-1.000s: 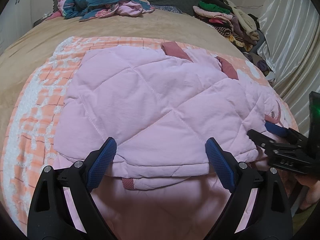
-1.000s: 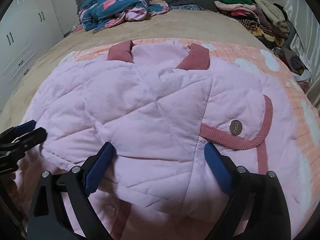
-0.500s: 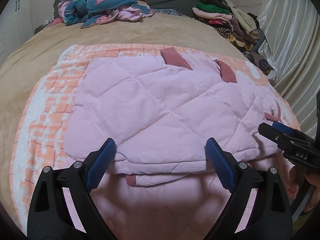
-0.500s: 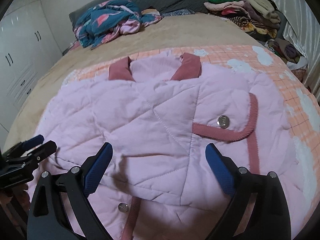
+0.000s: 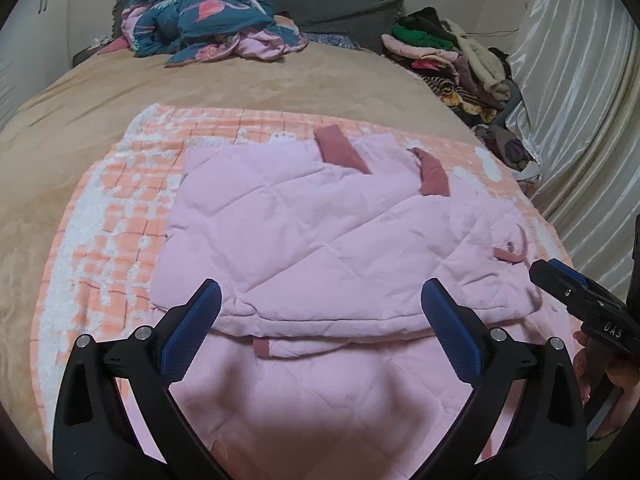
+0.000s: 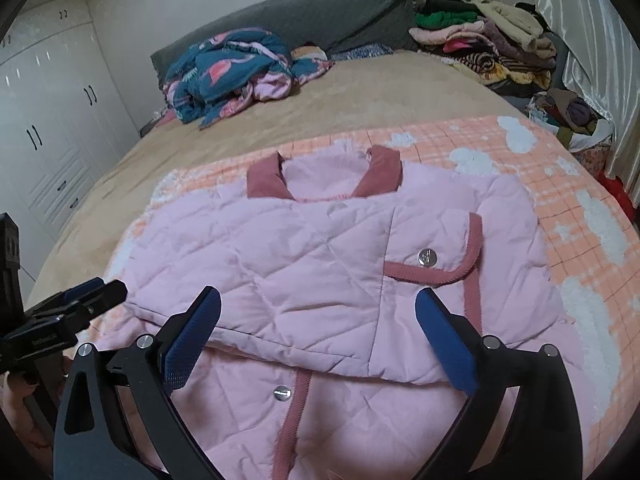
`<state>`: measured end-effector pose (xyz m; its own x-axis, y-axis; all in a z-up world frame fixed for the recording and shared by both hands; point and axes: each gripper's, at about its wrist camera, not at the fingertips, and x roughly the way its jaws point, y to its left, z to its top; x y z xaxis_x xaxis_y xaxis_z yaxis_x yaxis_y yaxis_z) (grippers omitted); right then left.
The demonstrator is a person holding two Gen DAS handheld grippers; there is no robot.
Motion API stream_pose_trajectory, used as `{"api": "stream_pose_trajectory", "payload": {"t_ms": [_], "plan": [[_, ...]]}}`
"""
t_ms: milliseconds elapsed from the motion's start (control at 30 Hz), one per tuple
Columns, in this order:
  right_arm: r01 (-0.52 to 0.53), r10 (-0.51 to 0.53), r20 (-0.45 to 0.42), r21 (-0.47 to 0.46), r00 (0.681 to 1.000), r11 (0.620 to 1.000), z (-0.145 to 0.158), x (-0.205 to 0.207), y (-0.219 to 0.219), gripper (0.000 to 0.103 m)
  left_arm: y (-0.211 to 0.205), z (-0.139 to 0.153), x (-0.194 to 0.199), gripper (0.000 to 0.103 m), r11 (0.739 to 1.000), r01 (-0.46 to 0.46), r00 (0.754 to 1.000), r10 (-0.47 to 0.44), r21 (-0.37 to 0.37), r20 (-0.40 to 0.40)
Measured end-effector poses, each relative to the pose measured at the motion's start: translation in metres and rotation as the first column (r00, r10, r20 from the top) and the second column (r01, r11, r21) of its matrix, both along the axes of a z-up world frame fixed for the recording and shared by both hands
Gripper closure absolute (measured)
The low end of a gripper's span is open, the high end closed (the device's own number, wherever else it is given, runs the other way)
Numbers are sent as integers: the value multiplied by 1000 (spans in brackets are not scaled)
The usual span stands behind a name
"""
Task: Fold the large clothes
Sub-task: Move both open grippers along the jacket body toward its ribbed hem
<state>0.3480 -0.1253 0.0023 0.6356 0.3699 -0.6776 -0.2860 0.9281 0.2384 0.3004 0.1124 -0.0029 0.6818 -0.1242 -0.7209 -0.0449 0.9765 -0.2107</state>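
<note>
Pink jacket (image 6: 320, 264) lies folded; its near hem is cut off.

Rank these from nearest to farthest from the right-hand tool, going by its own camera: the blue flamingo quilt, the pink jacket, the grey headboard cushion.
From the right gripper, whose jaws stand open:
1. Pink jacket, right under and ahead of it, on the peach blanket.
2. Blue flamingo quilt, far up the bed, to the left.
3. Grey headboard cushion, behind the quilt, against the wall.
</note>
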Motion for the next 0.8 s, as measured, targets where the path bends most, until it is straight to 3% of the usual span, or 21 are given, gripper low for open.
{"api": "stream_pose_trajectory", "payload": {"t_ms": [433,800], "plan": [[-1,2,106,-6,994,1000,43,-52,-10,4,-14,49,-33,9,999,23,993,-27,32,117],[30,-31,144,14,989,999,63,-100,-42,4,-28,66,-62,9,997,34,989,-44,72,142]]}}
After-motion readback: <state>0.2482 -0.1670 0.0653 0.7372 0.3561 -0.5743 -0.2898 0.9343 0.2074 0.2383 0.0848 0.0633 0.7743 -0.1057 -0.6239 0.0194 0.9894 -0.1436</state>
